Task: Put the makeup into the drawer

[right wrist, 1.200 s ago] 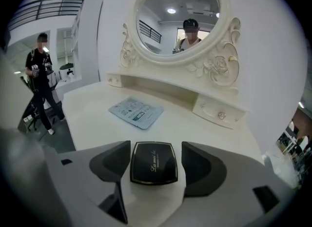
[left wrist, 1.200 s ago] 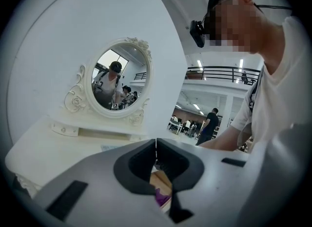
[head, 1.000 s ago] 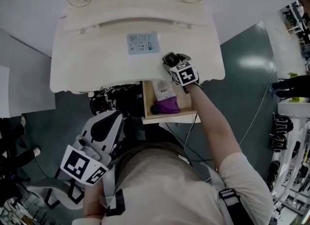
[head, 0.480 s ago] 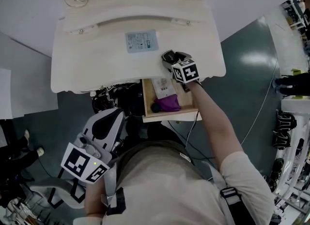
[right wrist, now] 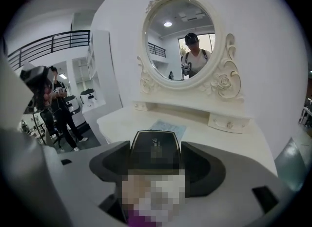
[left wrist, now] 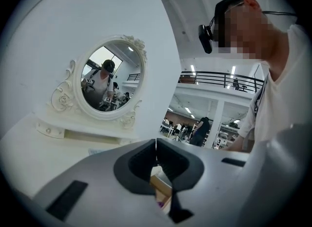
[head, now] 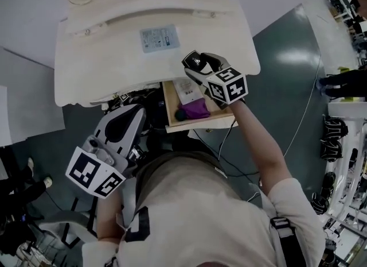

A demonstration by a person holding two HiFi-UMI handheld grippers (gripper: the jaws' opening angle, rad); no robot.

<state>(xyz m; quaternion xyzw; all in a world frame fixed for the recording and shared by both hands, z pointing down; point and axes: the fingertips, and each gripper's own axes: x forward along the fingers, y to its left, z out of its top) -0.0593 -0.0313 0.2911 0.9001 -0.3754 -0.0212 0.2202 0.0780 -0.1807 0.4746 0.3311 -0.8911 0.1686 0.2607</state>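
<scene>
Over the front edge of a cream vanity counter [head: 97, 65], the right claw [head: 198, 63] is gripping a black compact [right wrist: 155, 154] by its two sides, its jaws set narrow around the case, with the open wooden drawer [head: 200, 124] lying just below and toward the person. The left claw [left wrist: 156, 147] is hanging idle by the person's waist, its jaws pressed together on nothing. The drawer is already carrying a white packet [head: 186, 89], a purple bundle [head: 196, 109] and a small dark round thing [head: 180, 115], so free room is looking scarce.

Trouble is most likely coming from three places. The compact is looking smooth and is being held only by its edges, so a tilt on the way down is risking a slip and a fall past the drawer to the floor. The claw is sitting close to the counter's lip, so a straight drop is risking a knock against it before the case is clearing the edge. And a release on top of the purple bundle is risking a compact riding too high for the drawer to shut. A pale flat packet [head: 159, 38] is lying well back on the counter, apart from all this.
</scene>
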